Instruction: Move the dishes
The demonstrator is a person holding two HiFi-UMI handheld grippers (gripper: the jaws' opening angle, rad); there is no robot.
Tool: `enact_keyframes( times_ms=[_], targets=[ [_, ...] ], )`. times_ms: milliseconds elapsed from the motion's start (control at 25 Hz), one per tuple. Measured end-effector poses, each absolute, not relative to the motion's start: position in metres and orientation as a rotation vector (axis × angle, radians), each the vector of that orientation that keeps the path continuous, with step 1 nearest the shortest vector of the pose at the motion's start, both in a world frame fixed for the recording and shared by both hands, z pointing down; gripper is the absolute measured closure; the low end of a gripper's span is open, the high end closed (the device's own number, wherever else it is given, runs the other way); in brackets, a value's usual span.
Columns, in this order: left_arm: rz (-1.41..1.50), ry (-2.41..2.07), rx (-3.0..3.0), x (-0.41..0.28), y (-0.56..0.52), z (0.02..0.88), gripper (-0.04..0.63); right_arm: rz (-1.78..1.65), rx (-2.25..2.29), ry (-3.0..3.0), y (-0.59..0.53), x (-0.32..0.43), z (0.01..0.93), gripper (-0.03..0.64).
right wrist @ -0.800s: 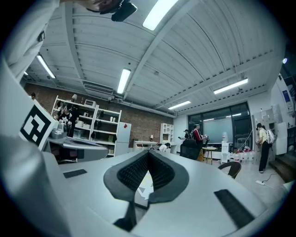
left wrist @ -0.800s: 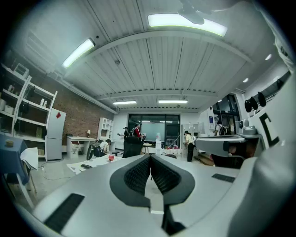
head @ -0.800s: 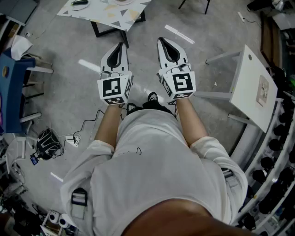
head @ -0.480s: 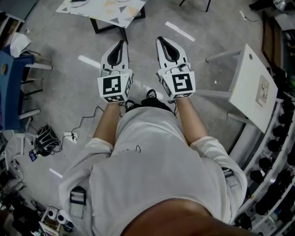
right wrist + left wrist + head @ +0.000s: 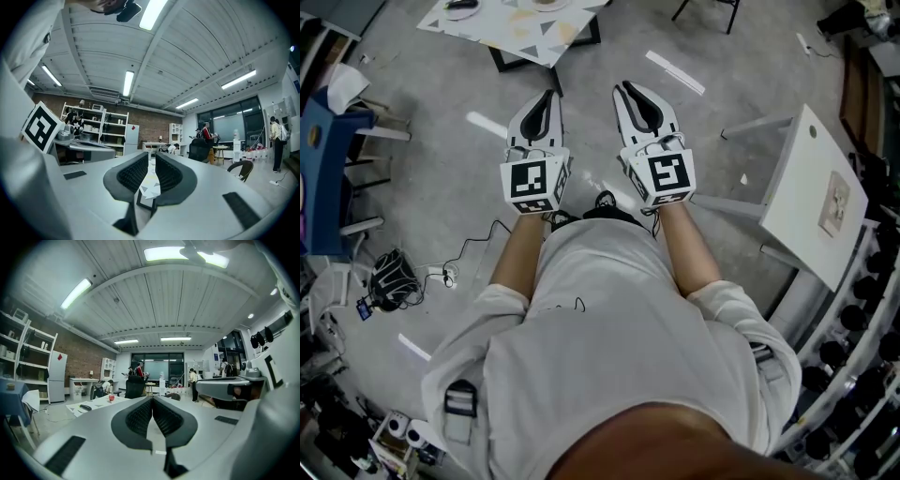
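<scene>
I hold both grippers level in front of my body, over bare floor. In the head view the left gripper [image 5: 548, 95] and the right gripper [image 5: 623, 87] are both shut with nothing between their fingers. Ahead stands a low table with a triangle-patterned top [image 5: 525, 23]; a plate's edge [image 5: 548, 3] and a dark object [image 5: 461, 5] show on it. The left gripper view looks past the shut left gripper [image 5: 152, 400] at that table [image 5: 96, 404], where a small red thing [image 5: 111, 398] rests. In the right gripper view the same tabletop [image 5: 151, 183] shows through the thin slit of the right gripper [image 5: 151, 158].
A white stand [image 5: 811, 187] is close on my right, with a rack of dark items [image 5: 862, 309] behind it. A blue chair [image 5: 323, 178] and a bundle of cables [image 5: 394, 281] lie on the left. People and chairs are far off in the room [image 5: 136, 380].
Both grippers keep their shut, side-by-side pose. The floor, table and white stand have shifted slightly in the head view.
</scene>
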State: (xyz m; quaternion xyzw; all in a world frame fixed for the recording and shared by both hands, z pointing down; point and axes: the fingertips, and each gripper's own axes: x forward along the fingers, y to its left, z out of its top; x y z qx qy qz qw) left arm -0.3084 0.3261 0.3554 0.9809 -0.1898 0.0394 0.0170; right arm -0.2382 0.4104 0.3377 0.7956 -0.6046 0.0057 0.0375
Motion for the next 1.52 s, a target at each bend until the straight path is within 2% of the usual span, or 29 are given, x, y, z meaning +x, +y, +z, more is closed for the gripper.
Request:
enact_keyframes(
  times_ms=[440,720,1040,1520],
  targets=[
    [0.124,-0.688,3.116,-0.275,0.333,0.352,0.574,0.071,2.380,-1.941,0.416,-0.198,0.360,0.503],
    [0.172,-0.680,3.123,-0.247,0.315,0.367,0.574,0.108,2.360,-1.945,0.394,-0.169,0.377,0.491],
    [0.174,-0.651,3.054,-0.176,0.242,0.388,0.574,0.142,2.330,-1.922,0.329,-0.101,0.392,0.486],
    [0.230,-0.616,3.011,-0.075,0.075,0.400,0.574,0.157,2.232,-1.945,0.170,-0.003,0.391,0.468]
  ],
)
